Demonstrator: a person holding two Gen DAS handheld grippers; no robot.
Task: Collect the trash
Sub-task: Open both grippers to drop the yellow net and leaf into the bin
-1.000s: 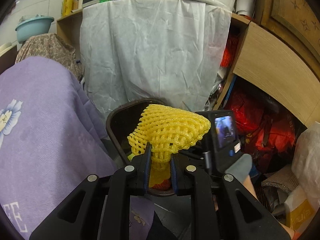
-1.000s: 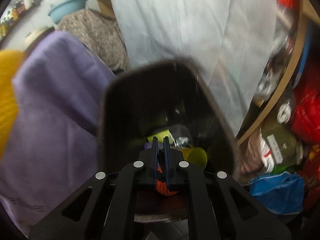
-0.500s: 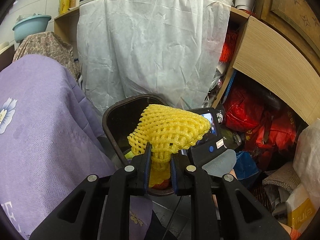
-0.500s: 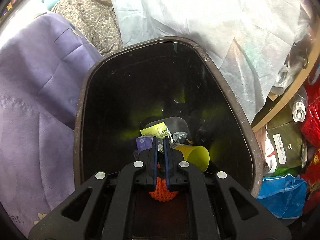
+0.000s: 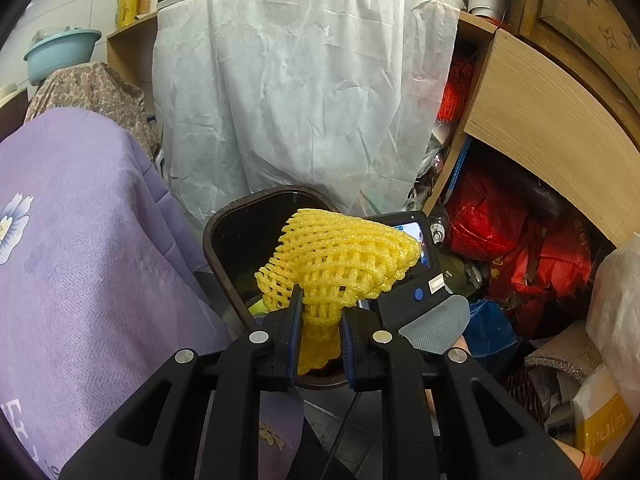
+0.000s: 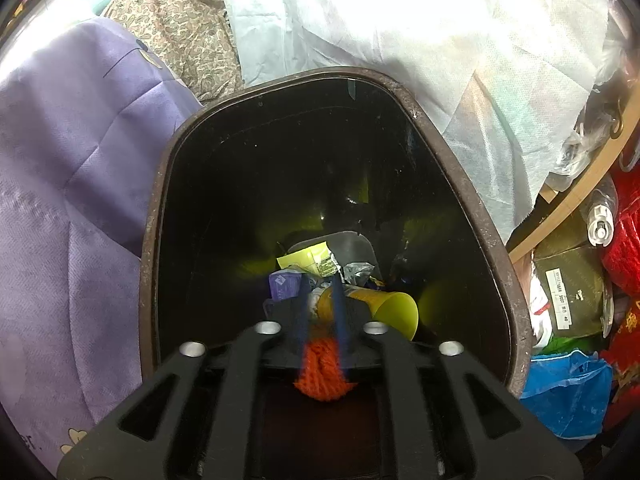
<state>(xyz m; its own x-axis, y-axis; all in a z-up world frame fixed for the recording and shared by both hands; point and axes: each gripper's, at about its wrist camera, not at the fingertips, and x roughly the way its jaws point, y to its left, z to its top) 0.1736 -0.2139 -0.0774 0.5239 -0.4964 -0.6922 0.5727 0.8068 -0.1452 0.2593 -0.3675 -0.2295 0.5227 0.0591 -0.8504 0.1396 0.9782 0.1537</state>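
Purple cloth (image 5: pixel 80 248) fills the left of both views, and a white sheet (image 5: pixel 304 92) hangs behind, draped over shelving. Between them stands the dark bin (image 6: pixel 464 184), its brown rim worn and its mouth wide open to the right wrist camera. Red bags (image 5: pixel 520 240) and a blue bag (image 6: pixel 568 392) are piled just beside the bin on its right, under a wooden shelf (image 5: pixel 540 128). At the bottom of the bin lies trash: a yellow cup (image 6: pixel 384 308) on its side, a yellow-green packet (image 6: pixel 308 258), a purple wrapper (image 6: pixel 284 284) and crumpled foil. The left tool (image 5: pixel 319 312) is clamped on a yellow foam net (image 5: pixel 340 264), pinching its narrow end while the wide end fans out above the fingers; the net hangs in front of the bin's rim on the near side. The right tool (image 6: pixel 322 300) reaches over the bin's opening, its fingers slightly parted with an orange net (image 6: pixel 322 372) bunched between their bases; whether the fingers still press it cannot be told. In the left view the right tool's body with its small screen (image 5: pixel 416 240) shows just behind the yellow net.
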